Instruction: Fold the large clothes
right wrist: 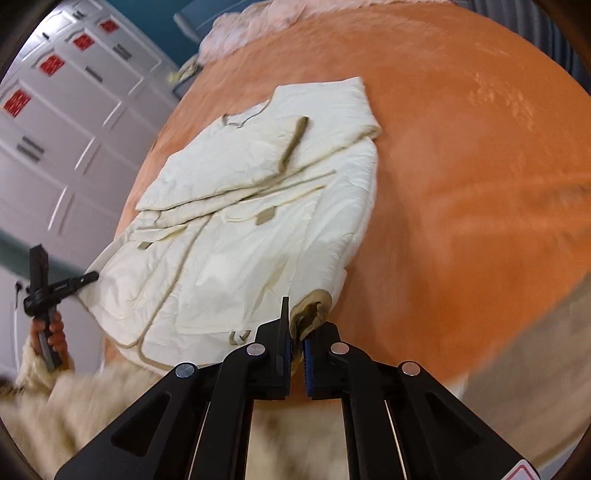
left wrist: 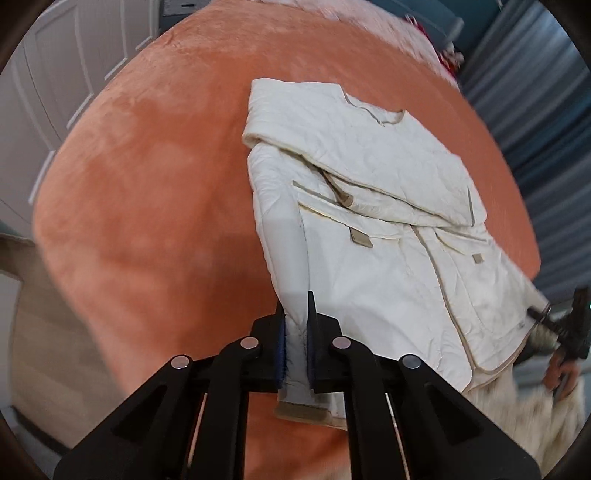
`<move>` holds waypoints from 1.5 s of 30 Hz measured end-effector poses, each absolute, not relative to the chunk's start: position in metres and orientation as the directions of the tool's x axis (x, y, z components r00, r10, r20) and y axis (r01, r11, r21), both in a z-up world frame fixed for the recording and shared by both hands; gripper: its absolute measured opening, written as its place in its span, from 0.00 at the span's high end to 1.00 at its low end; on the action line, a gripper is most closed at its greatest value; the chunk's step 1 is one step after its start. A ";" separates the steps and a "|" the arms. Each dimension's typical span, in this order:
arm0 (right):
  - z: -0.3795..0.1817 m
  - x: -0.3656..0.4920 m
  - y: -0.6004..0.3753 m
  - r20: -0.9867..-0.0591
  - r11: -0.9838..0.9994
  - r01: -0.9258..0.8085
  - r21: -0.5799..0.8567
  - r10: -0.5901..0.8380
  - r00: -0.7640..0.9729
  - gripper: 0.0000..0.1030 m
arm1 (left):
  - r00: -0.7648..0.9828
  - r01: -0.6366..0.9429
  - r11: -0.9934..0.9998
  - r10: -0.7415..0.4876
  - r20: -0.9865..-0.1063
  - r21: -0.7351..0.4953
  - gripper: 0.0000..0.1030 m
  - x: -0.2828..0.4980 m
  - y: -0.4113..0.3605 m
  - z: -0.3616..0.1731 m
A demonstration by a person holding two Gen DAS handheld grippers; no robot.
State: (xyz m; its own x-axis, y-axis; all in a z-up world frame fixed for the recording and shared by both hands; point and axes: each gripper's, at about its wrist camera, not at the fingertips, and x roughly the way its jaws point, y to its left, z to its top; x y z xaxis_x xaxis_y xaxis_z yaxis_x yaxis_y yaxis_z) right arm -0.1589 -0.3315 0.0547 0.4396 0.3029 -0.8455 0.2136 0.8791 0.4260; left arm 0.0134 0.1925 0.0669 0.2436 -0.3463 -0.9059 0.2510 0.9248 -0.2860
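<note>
A cream quilted jacket (left wrist: 369,206) with tan trim lies on an orange blanket (left wrist: 147,184), its sleeves folded across the chest. My left gripper (left wrist: 296,332) is shut on the jacket's near hem corner. My right gripper (right wrist: 295,332) is shut on the other hem corner, where a tan-edged fold (right wrist: 312,314) bunches at the pads. The jacket (right wrist: 240,221) shows whole in the right wrist view. Each view shows the other gripper at the jacket's far hem corner: the right one (left wrist: 546,314) and the left one (right wrist: 85,278).
The orange blanket (right wrist: 461,184) covers a bed. White panelled cupboards (right wrist: 55,129) stand on one side, a white door (left wrist: 55,74) and blue curtains (left wrist: 535,92) on others. A pale fluffy throw (right wrist: 251,26) lies at the bed's far end.
</note>
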 end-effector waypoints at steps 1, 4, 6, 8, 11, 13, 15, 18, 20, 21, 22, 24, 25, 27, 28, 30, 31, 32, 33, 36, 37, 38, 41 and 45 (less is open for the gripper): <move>0.063 -0.170 -0.327 -0.848 0.880 0.211 0.425 0.307 0.431 0.95 | 0.236 0.252 0.924 -0.347 -0.908 -0.287 0.93 0.006 0.194 0.072; 0.088 -0.179 -0.320 -0.831 0.889 0.192 0.416 0.286 0.477 0.96 | 0.272 0.250 0.914 -0.382 -0.883 -0.319 0.93 -0.013 0.195 0.100; 0.107 -0.169 -0.327 -0.780 0.885 0.184 0.427 0.257 0.571 0.96 | 0.345 0.262 0.905 -0.411 -0.844 -0.334 0.93 -0.009 0.190 0.122; 0.121 -0.152 -0.338 -0.723 0.879 0.187 0.438 0.222 0.654 0.96 | 0.414 0.266 0.901 -0.427 -0.804 -0.342 0.93 0.006 0.187 0.134; 0.126 -0.118 -0.358 -0.635 0.867 0.208 0.453 0.150 0.758 0.96 | 0.500 0.240 0.906 -0.423 -0.755 -0.348 0.93 0.037 0.187 0.135; 0.119 -0.093 -0.369 -0.605 0.844 0.239 0.480 0.121 0.787 0.96 | 0.530 0.209 0.911 -0.412 -0.741 -0.357 0.93 0.059 0.187 0.126; 0.107 -0.064 -0.375 -0.586 0.829 0.255 0.498 0.104 0.804 0.96 | 0.549 0.173 0.915 -0.397 -0.735 -0.365 0.92 0.088 0.184 0.114; 0.093 -0.023 -0.375 -0.578 0.843 0.271 0.466 0.058 0.814 0.96 | 0.576 0.146 0.938 -0.340 -0.744 -0.315 0.92 0.123 0.167 0.098; 0.082 0.004 -0.378 -0.580 0.832 0.292 0.471 0.043 0.814 0.96 | 0.586 0.136 0.950 -0.305 -0.751 -0.281 0.91 0.140 0.154 0.090; 0.076 0.012 -0.382 -0.578 0.822 0.300 0.484 0.043 0.815 0.95 | 0.592 0.129 0.957 -0.286 -0.753 -0.261 0.91 0.151 0.149 0.085; 0.071 0.024 -0.385 -0.574 0.811 0.309 0.498 0.041 0.818 0.95 | 0.592 0.121 0.959 -0.276 -0.757 -0.256 0.90 0.160 0.146 0.080; 0.064 0.038 -0.390 -0.569 0.800 0.314 0.512 0.042 0.821 0.92 | 0.587 0.095 0.962 -0.262 -0.766 -0.257 0.89 0.179 0.143 0.068; 0.060 0.046 -0.392 -0.567 0.795 0.322 0.514 0.033 0.823 0.91 | 0.581 0.082 0.958 -0.271 -0.767 -0.276 0.89 0.189 0.143 0.060; 0.057 0.051 -0.393 -0.562 0.788 0.331 0.519 0.023 0.827 0.85 | 0.569 0.071 0.957 -0.271 -0.776 -0.283 0.88 0.198 0.143 0.054; 0.056 0.052 -0.392 -0.558 0.785 0.337 0.520 0.015 0.829 0.84 | 0.564 0.066 0.955 -0.275 -0.779 -0.289 0.88 0.201 0.143 0.050; 0.060 0.047 -0.395 -0.532 0.781 0.345 0.520 -0.019 0.846 0.70 | 0.552 0.045 0.947 -0.289 -0.782 -0.318 0.87 0.207 0.145 0.045; 0.061 0.046 -0.395 -0.517 0.778 0.347 0.524 -0.033 0.855 0.64 | 0.552 0.031 0.936 -0.309 -0.775 -0.351 0.86 0.208 0.149 0.044; 0.062 0.043 -0.396 -0.503 0.776 0.348 0.526 -0.045 0.863 0.55 | 0.556 0.020 0.928 -0.320 -0.767 -0.373 0.84 0.205 0.150 0.045; 0.064 0.041 -0.397 -0.495 0.776 0.349 0.525 -0.054 0.867 0.50 | 0.566 0.013 0.919 -0.332 -0.755 -0.394 0.81 0.204 0.153 0.046; 0.063 0.041 -0.399 -0.511 0.795 0.358 0.490 -0.071 0.857 0.50 | 0.689 -0.045 0.947 -0.200 -0.697 -0.317 0.55 0.190 0.161 0.065; 0.062 0.041 -0.399 -0.518 0.799 0.361 0.481 -0.073 0.852 0.49 | 0.748 -0.073 0.954 -0.141 -0.649 -0.291 0.46 0.181 0.167 0.077; 0.060 0.042 -0.398 -0.527 0.805 0.365 0.469 -0.076 0.846 0.48 | 0.773 -0.072 0.949 -0.141 -0.618 -0.306 0.28 0.177 0.171 0.083; 0.049 0.046 -0.396 -0.559 0.811 0.375 0.449 -0.073 0.826 0.45 | 0.768 -0.083 0.916 -0.192 -0.611 -0.392 0.17 0.184 0.189 0.085; 0.029 0.058 -0.395 -0.616 0.807 0.395 0.439 -0.051 0.786 0.45 | 0.636 -0.060 0.911 -0.281 -0.719 -0.409 0.17 0.215 0.184 0.052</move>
State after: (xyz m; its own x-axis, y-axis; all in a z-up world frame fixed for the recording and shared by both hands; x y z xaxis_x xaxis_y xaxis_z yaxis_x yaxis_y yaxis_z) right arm 0.0580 -0.3947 0.0294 0.7864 -0.0506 -0.6157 0.3954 0.8069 0.4388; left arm 0.2146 0.1836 0.0516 0.6361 -0.2811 -0.7186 -0.0597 0.9106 -0.4090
